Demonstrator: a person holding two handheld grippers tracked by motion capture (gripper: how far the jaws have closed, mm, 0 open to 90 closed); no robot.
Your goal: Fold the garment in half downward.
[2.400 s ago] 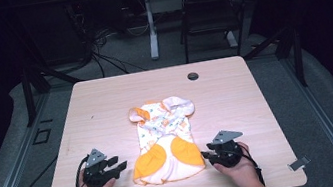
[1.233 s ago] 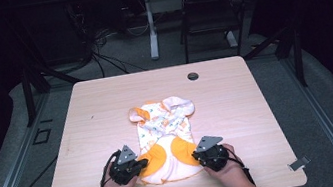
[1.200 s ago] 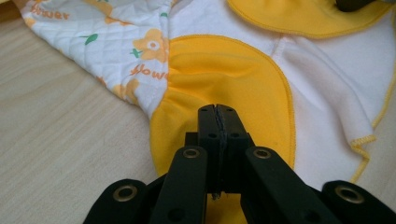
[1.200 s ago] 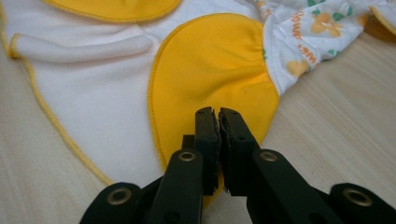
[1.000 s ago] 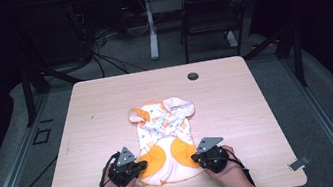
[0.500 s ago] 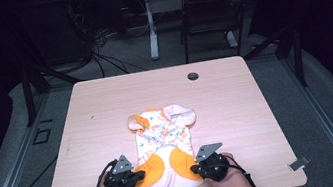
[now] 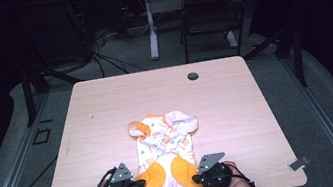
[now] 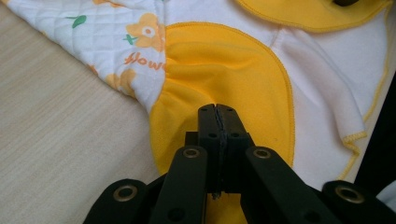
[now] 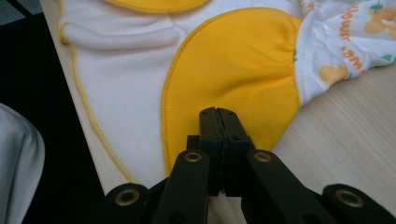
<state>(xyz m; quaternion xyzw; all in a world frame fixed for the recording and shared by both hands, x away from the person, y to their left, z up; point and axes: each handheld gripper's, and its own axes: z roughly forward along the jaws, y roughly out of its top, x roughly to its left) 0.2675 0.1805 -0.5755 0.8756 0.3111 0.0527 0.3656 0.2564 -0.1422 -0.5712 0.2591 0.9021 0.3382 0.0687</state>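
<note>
The garment [image 7: 166, 159] lies flat on the desk [image 7: 237, 107], its near end right at the front edge. The left hand-held gripper [image 7: 136, 185] sits at the garment's near left corner, the right hand-held gripper [image 7: 195, 178] at its near right corner, the garment's lower part between them. Beyond both, the garment's far end spreads toward mid-desk. Well beyond the right hand-held gripper, a grommet [image 7: 192, 76] sits near the desk's far edge.

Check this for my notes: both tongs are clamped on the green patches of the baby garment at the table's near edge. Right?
Not quite. The patches are yellow, not green, as both gripper views show. The left tongs and right tongs are indeed clamped on the garment at the near edge of the table.
</note>
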